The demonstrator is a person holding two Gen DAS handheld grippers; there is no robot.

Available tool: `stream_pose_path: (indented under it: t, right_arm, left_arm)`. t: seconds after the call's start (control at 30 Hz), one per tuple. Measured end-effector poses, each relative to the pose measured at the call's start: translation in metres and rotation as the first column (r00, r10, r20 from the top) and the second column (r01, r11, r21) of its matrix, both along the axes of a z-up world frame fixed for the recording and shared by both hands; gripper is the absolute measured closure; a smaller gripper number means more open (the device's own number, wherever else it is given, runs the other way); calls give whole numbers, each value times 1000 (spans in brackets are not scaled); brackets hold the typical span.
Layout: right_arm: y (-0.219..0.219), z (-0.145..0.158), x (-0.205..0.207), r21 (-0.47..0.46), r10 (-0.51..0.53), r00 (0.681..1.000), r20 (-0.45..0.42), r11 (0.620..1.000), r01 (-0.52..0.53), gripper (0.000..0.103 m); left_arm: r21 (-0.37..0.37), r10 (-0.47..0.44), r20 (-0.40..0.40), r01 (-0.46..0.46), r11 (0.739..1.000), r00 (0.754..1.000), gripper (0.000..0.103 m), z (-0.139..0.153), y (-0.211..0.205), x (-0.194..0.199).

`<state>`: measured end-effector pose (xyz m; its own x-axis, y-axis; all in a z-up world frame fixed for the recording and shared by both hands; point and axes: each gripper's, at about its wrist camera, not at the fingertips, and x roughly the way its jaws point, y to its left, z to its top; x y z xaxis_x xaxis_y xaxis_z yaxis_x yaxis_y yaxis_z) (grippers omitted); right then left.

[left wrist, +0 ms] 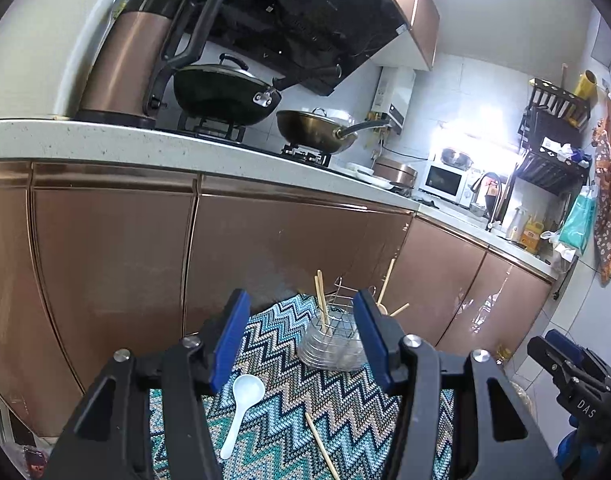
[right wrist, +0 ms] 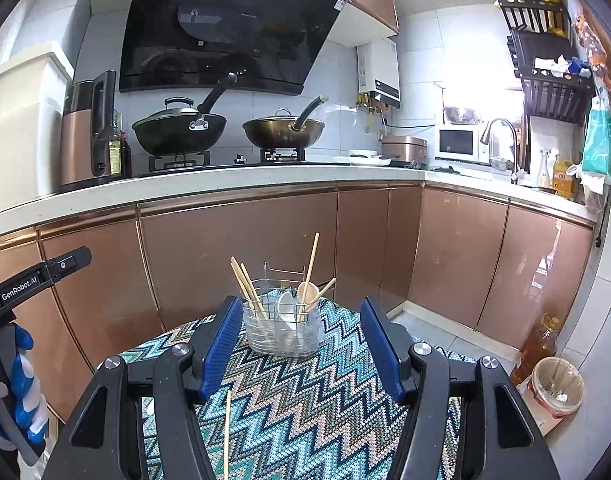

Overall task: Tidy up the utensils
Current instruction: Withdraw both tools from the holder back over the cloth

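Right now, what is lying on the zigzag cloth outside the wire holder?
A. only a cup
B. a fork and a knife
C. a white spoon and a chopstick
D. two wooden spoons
C: the white spoon and one chopstick lie flat on the cloth, in front of the holder, which already has other utensils standing in it.

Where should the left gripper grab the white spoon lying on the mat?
Probably mid-handle of the white spoon, coming straight down with the fingers across the handle. It lies flat on the zigzag mat, bowl toward the utensil caddy; the handle is narrow and straight, the bowl wide and rounded. The left gripper is already open.
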<state>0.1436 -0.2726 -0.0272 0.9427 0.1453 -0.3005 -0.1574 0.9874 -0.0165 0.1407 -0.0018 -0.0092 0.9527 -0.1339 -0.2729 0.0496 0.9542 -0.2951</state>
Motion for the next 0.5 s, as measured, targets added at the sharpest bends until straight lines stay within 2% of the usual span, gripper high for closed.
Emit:
stream_pose_path:
  t: [0.27,0.5]
  right_arm:
    - [4,1,-9,-12,2,1000,1,1000,-2,44]
    - [5,-10,-9,-18,-1,999,-37,1000,0,44]
  left_arm:
    - [9,-12,23,12,1000,1000,51,2,6,-14]
    - [2,-49,-6,49,999,999,50,-8,9,-10]
